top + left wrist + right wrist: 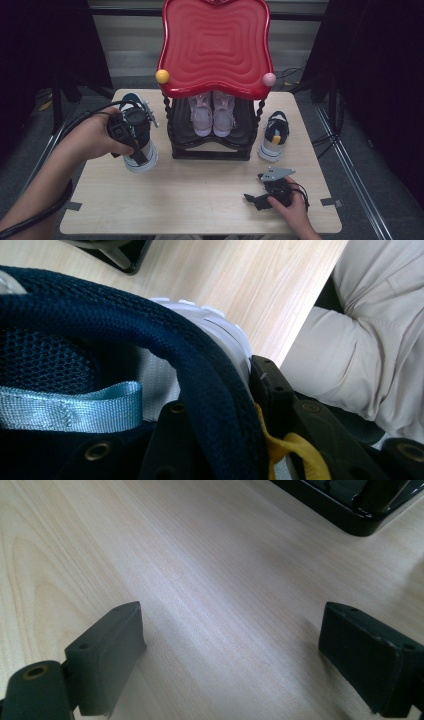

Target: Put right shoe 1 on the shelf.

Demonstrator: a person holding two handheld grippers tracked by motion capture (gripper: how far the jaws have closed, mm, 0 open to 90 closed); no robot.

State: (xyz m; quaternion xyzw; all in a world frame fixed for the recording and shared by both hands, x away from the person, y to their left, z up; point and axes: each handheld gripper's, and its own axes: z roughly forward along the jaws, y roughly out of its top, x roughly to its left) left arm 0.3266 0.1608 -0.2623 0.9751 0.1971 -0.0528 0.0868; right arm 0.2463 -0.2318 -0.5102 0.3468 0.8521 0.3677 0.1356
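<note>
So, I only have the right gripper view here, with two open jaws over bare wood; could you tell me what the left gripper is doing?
Observer: The left gripper is clamped on the collar of a navy and white shoe, one jaw inside, one outside.
Operator: Thank you. Is its partner shoe on the table?
Observer: Yes, the matching shoe stands to the right of the black shoe rack.
Operator: Is that rack holding anything?
Observer: A pair of pink shoes sits on its lower shelf, under the red top tray.
</note>
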